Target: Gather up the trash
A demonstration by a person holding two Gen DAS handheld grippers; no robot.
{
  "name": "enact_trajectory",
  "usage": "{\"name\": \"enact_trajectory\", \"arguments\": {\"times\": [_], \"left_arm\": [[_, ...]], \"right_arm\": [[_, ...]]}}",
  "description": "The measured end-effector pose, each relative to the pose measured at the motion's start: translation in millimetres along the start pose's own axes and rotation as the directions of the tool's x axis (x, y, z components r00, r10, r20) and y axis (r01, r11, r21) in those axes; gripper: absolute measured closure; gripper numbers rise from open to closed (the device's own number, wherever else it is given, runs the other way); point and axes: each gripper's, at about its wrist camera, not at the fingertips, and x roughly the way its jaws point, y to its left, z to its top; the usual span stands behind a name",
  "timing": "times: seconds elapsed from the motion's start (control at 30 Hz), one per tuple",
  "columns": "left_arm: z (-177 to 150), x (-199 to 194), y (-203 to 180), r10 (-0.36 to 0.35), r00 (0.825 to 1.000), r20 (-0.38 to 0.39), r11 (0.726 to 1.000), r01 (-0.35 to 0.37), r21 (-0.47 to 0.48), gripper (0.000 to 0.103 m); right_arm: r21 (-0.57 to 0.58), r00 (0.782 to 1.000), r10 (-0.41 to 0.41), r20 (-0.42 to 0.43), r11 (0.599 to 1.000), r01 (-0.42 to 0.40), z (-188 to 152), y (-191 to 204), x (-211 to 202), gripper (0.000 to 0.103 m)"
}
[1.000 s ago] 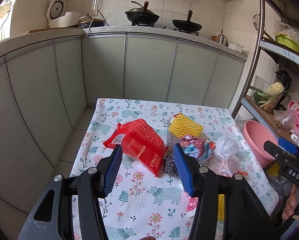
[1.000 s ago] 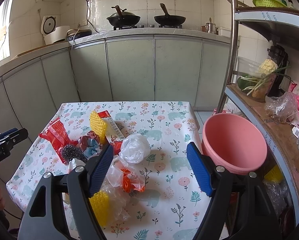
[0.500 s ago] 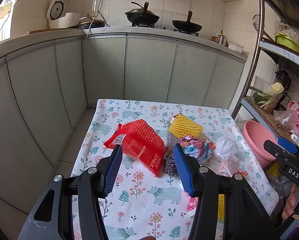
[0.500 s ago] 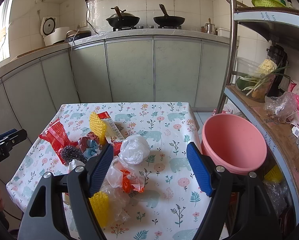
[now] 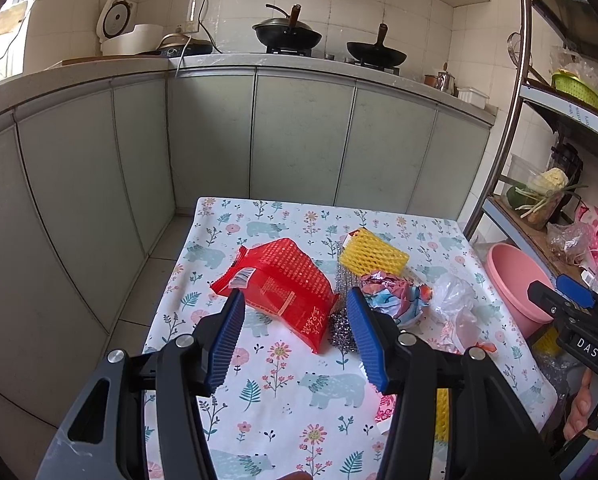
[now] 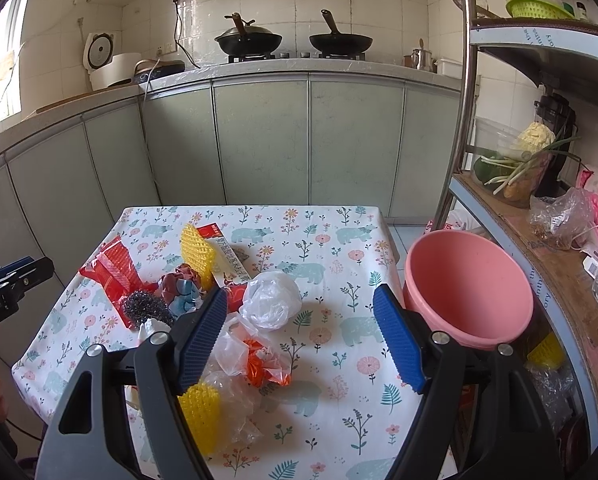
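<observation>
Two grippers: left gripper [image 5: 295, 334] and right gripper [image 6: 299, 338], both with jaws spread apart and empty, held above the near edge of the table [image 6: 339, 224].
Trash location: clustered on the left half of the floral cloth; red packet [image 5: 277, 286], steel scourer [image 5: 341, 330], yellow foam net [image 5: 373, 256], crumpled foil wrapper [image 5: 391, 298], white plastic bag [image 6: 271, 300], orange-and-clear film [image 6: 255, 356], second yellow net [image 6: 199, 416] at the near edge.
Target bin: pink basin [image 6: 469, 286], right of the table, standing below cloth level, apparently empty.
Risk 1: pieces overlap and touch; closing on one probably drags a neighbour off the edge.
Risk 2: thin film and bag likely slip from ribbed pads or snag the scourer.
Risk 3: light foam net may miss the basin if released from over the table.
Obstructions: shelf rack upright [image 6: 465, 92] close behind the basin; loaded shelf [image 6: 539, 248] overhangs its right side.
Background: counter with two woks [image 6: 249, 40], well apart from the work.
</observation>
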Motion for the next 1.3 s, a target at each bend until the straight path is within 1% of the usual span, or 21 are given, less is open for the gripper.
{"name": "enact_trajectory", "arguments": {"times": [0.47, 0.9, 1.03, 1.13, 1.3], "left_arm": [[-3, 5, 2, 0.000, 1.000, -0.013, 1.000, 0.000, 0.002, 0.050], [-5, 22, 4, 0.001, 0.998, -0.058, 1.000, -0.001, 0.003, 0.050], [-6, 29, 10, -0.004, 0.997, -0.083, 1.000, 0.004, 0.004, 0.050], [-9, 37, 18, -0.035, 0.992, -0.124, 0.999, 0.033, -0.019, 0.049], [-11, 52, 31, -0.112, 0.976, -0.189, 0.991, 0.095, -0.093, 0.046]], "right_arm": [[-0.003, 1.000, -0.004, -0.007, 1.000, 0.004, -1, 1, 2, 0.027], [0.010, 0.999, 0.000, -0.046, 1.000, 0.000, -2, -4, 17, 0.027], [0.018, 0.998, 0.003, -0.057, 1.000, -0.002, -4, -10, 21, 0.027], [0.025, 0.998, 0.006, -0.069, 1.000, -0.005, -5, -16, 24, 0.027], [0.037, 0.995, 0.036, -0.090, 0.999, -0.032, -7, -26, 29, 0.027]]}}
